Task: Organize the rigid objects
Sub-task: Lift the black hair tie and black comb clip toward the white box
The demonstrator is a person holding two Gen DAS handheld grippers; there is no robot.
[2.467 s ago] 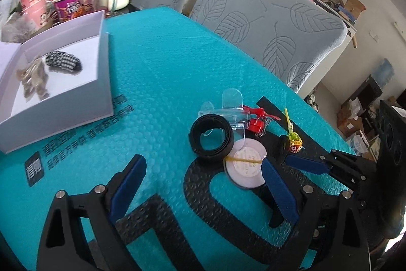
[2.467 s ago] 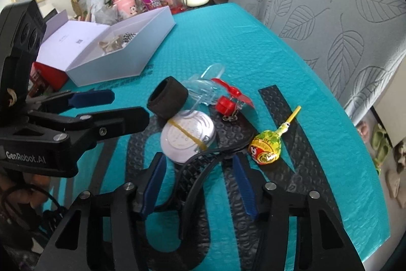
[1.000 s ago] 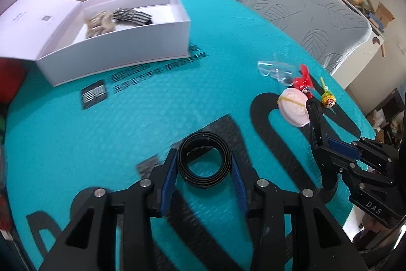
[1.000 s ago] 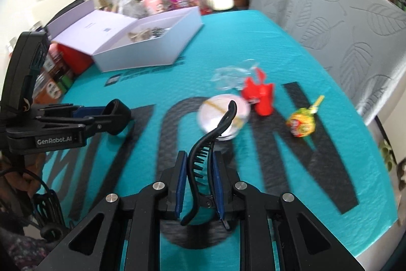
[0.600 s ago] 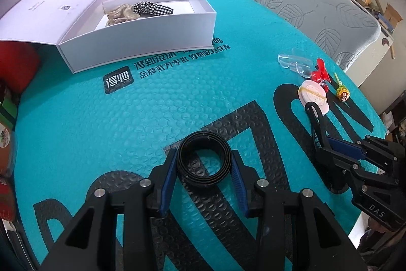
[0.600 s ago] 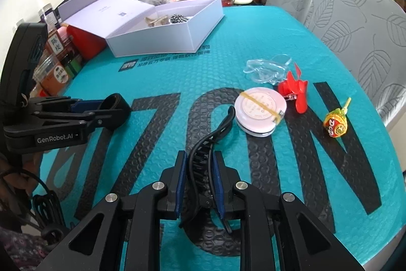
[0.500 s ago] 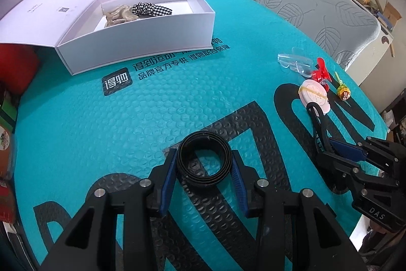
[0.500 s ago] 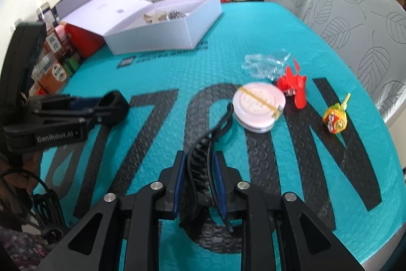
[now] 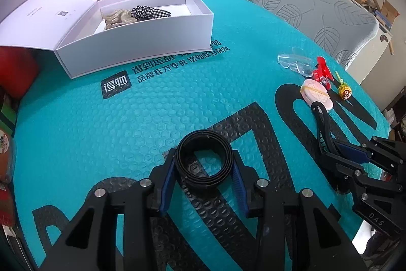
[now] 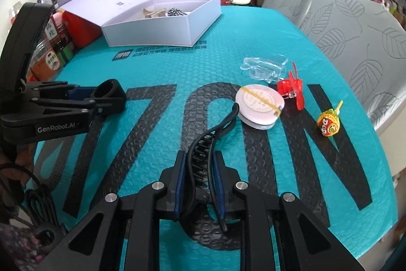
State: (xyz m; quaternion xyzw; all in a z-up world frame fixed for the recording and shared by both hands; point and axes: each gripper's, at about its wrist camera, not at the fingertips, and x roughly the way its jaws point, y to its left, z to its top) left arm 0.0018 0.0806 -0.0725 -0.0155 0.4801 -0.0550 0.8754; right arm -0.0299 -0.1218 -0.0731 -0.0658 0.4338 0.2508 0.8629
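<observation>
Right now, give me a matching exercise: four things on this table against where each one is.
Things:
1. black rolled belt
2. black hair claw clip
3. checked scrunchie
4. lollipop

Places:
A. inside the white box
B. between the right hand-held gripper pads
C. loose on the teal mat, nearest the chairs
D. between the left hand-held gripper pads

Pairs: 1-D, 2-B, 3-A, 4-C

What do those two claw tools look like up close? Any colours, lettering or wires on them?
Both are matte black plastic frames with silver screw heads and blue pads lining their fingers. The left claw reads "GenRobot.AI" in white on its side, seen from the right wrist view. The right claw shows "DAS" on its body, seen from the left wrist view. A black cable hangs below the left tool.
</observation>
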